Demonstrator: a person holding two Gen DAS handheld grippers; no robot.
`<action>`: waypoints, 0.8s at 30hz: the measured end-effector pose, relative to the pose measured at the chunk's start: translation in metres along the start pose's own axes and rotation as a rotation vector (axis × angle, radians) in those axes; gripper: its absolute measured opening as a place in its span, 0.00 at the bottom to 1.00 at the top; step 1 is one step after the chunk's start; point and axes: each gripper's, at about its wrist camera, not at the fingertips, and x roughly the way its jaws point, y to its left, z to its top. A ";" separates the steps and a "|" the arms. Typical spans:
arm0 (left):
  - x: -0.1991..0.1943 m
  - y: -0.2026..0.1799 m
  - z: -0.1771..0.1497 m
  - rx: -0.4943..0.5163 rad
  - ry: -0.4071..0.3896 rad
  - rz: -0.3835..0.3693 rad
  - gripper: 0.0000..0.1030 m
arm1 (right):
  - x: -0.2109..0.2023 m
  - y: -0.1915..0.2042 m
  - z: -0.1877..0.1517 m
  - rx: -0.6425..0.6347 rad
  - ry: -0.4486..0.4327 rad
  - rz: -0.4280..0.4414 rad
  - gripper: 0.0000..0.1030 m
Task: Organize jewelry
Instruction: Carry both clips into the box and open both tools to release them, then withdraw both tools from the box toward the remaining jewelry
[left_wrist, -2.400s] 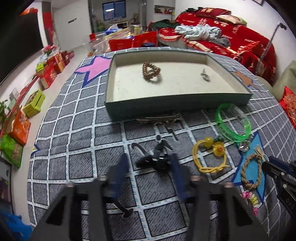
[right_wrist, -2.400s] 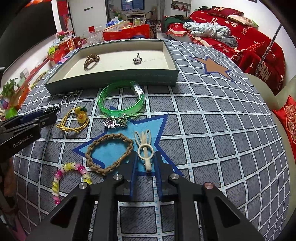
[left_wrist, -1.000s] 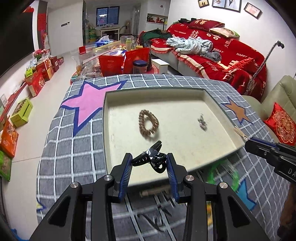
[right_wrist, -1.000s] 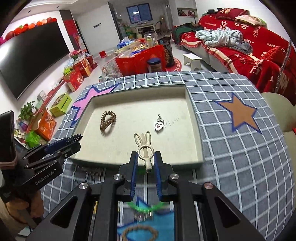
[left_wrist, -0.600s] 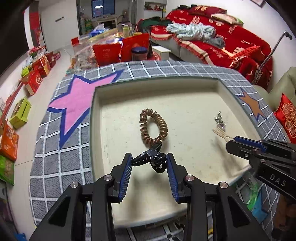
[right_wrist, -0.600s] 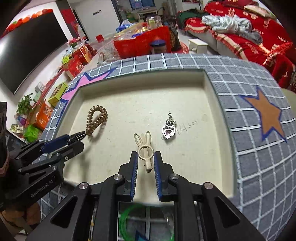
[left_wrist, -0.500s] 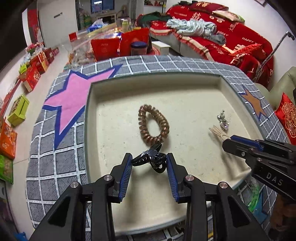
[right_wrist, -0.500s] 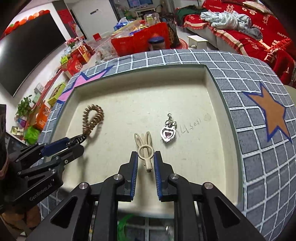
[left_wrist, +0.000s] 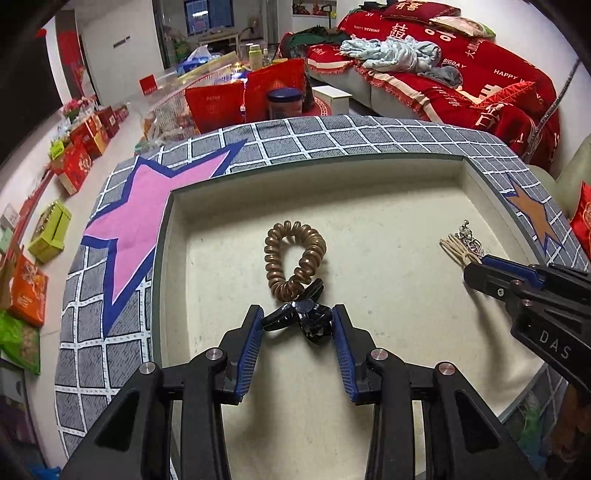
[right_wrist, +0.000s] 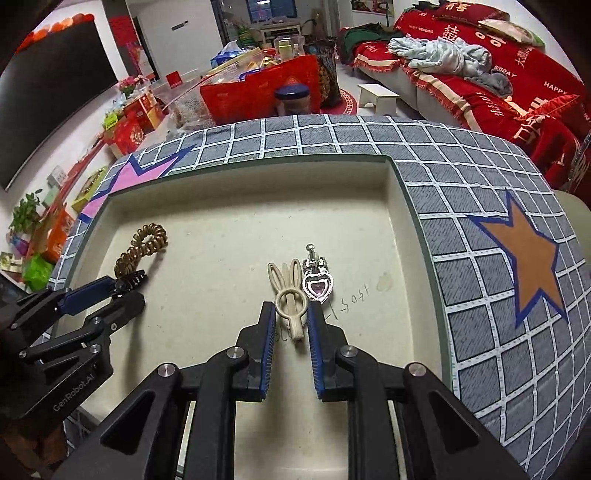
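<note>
My left gripper (left_wrist: 297, 325) is shut on a black claw hair clip (left_wrist: 301, 317) just above the floor of the cream-lined tray (left_wrist: 369, 192). A brown spiral hair tie (left_wrist: 293, 258) lies on the tray right beyond the clip. My right gripper (right_wrist: 291, 321) is shut on a beige rabbit-ear hair clip (right_wrist: 289, 295), low over the tray. A silver heart pendant (right_wrist: 317, 282) with a pink stone lies beside that clip's right ear. The left gripper (right_wrist: 122, 286) shows at the left of the right wrist view, near the spiral tie (right_wrist: 140, 251). The right gripper (left_wrist: 476, 271) enters the left wrist view from the right.
The tray rests on a grey checked cloth (right_wrist: 480, 206) with a pink star (left_wrist: 147, 206) at left and an orange star (right_wrist: 524, 251) at right. Beyond the table edge are red bags (left_wrist: 243, 96), gift boxes on the floor and a red-covered sofa (left_wrist: 461, 74).
Both grippers have carried their clips forward over the tray and sunk closer to its floor. The spiral tie and the pendant now lie right beside the clips. Neither grip has changed.
</note>
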 end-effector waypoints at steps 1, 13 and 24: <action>-0.001 -0.001 -0.001 0.005 -0.005 0.007 0.59 | 0.000 0.001 0.001 -0.002 0.001 0.004 0.19; -0.012 0.006 -0.007 -0.027 -0.054 0.017 0.59 | -0.031 0.000 -0.002 0.052 -0.077 0.047 0.42; -0.036 0.003 -0.011 -0.010 -0.144 0.016 1.00 | -0.048 -0.008 -0.013 0.111 -0.102 0.068 0.42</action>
